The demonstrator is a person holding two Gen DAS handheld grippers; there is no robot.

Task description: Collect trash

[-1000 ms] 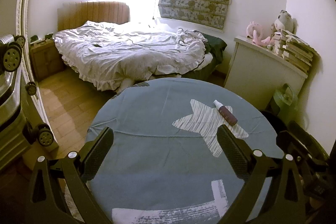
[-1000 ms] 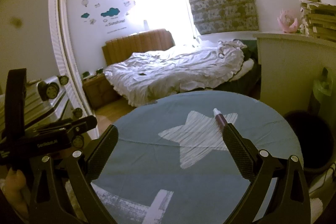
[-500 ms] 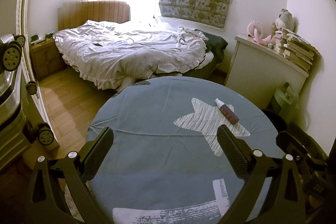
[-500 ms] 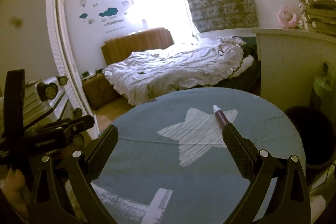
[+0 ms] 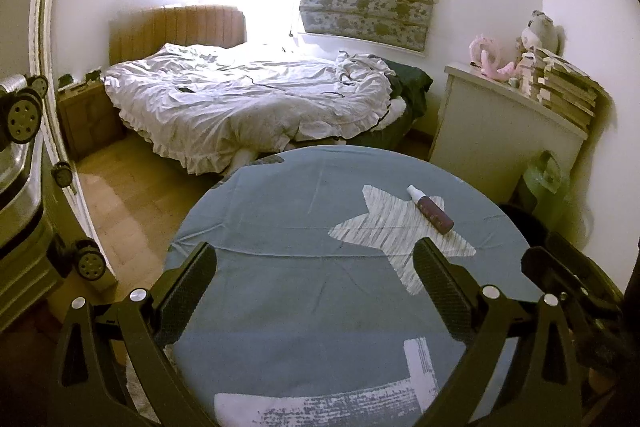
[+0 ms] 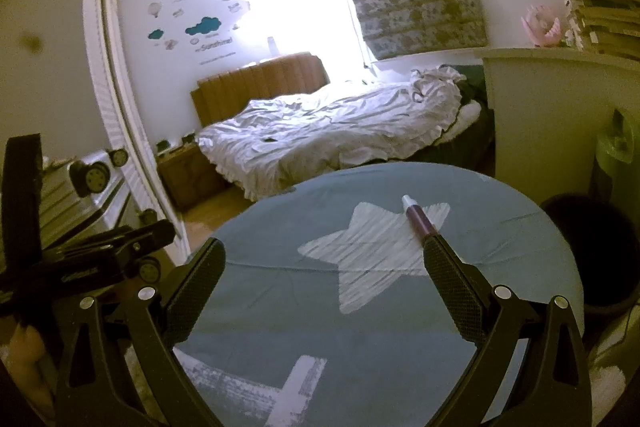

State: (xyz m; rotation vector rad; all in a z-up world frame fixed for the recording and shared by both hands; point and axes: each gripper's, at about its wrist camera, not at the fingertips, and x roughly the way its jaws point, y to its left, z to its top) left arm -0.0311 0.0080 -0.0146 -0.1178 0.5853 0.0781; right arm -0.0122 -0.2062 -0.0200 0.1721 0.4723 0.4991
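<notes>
Both tongs spread wide, nothing pinched. Left tongs point(image 5: 314, 281) hover over the near half of the round desk point(image 5: 280, 211), which carries a blue-grey cloth with white star prints. Right tongs point(image 6: 324, 275) hover over the same desk point(image 6: 520, 247).

Task item: small spray bottle point(image 5: 430, 209), dark maroon body, white cap, lying on its side on the white star print. In the left wrist view it sits right of centre, cap pointing toward the bed, up and to the right of the right-hand finger tip and clear of it. In the right wrist view the bottle point(image 6: 418, 218) lies just above the right-hand finger tip; the bottom end is hidden behind that tip, so I cannot tell if they touch.

Dark bin point(image 6: 588, 251) stands on the floor at the right edge of the desk, green-lined bin point(image 5: 546, 187) behind it by the white cabinet point(image 5: 492, 135).

Unmade bed point(image 5: 248, 107) with white bedding across the upper middle. Suitcase with wheels point(image 5: 20, 155) at the left edge.
</notes>
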